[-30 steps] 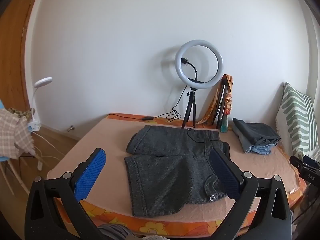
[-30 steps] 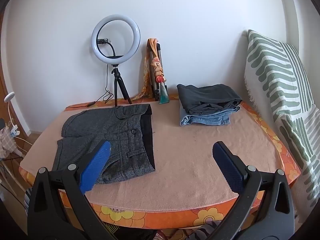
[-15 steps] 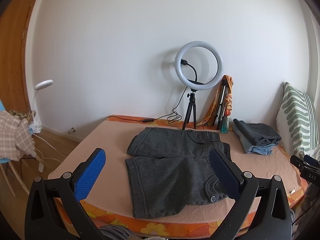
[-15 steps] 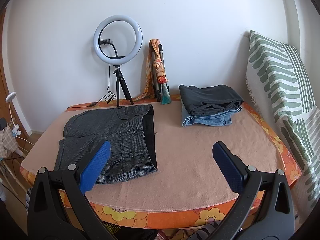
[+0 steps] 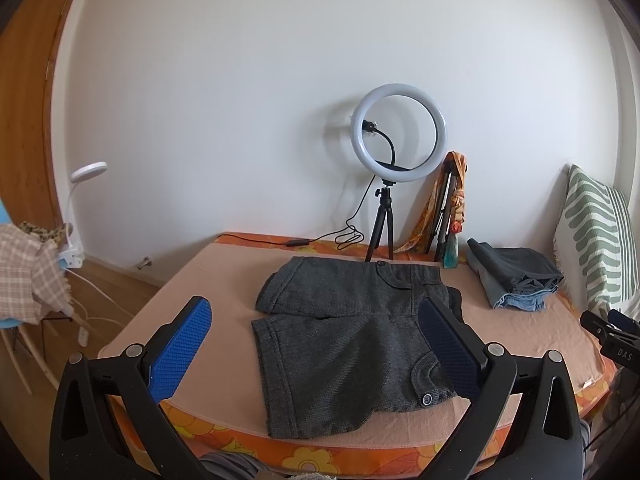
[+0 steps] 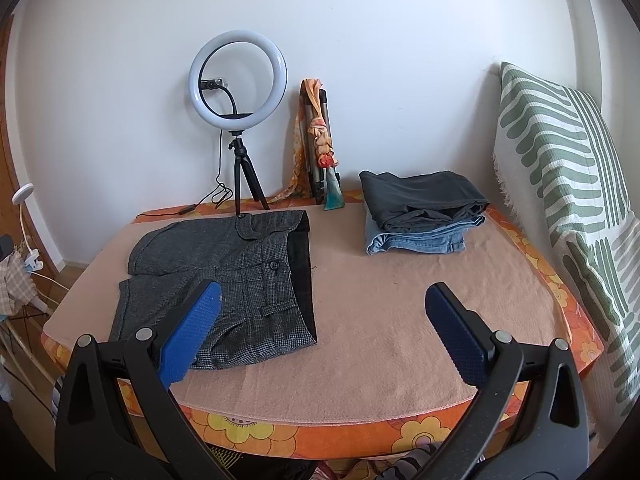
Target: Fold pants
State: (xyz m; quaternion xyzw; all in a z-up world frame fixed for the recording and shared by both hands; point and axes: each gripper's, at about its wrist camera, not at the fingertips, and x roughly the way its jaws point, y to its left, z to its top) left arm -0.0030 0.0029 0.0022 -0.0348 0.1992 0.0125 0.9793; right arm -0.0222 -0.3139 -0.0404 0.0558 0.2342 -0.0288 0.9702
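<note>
Grey tweed shorts (image 5: 344, 332) lie flat and unfolded on the peach blanket of the bed (image 5: 208, 288), legs to the left, waistband to the right. They also show in the right wrist view (image 6: 224, 272). My left gripper (image 5: 316, 320) is open and empty, held above the bed's near edge in front of the shorts. My right gripper (image 6: 322, 304) is open and empty, above the near edge, to the right of the shorts' waistband.
A stack of folded dark and blue jeans (image 6: 420, 212) sits at the back right. A ring light on a tripod (image 6: 238, 80) and an orange scarf bundle (image 6: 320, 140) stand at the wall. A striped pillow (image 6: 568, 184) lines the right side. A chair with cloth (image 5: 28, 272) stands left.
Both grippers have drawn back and risen a little, so the bed and shorts sit slightly lower and farther in view. Both stay open and empty.
</note>
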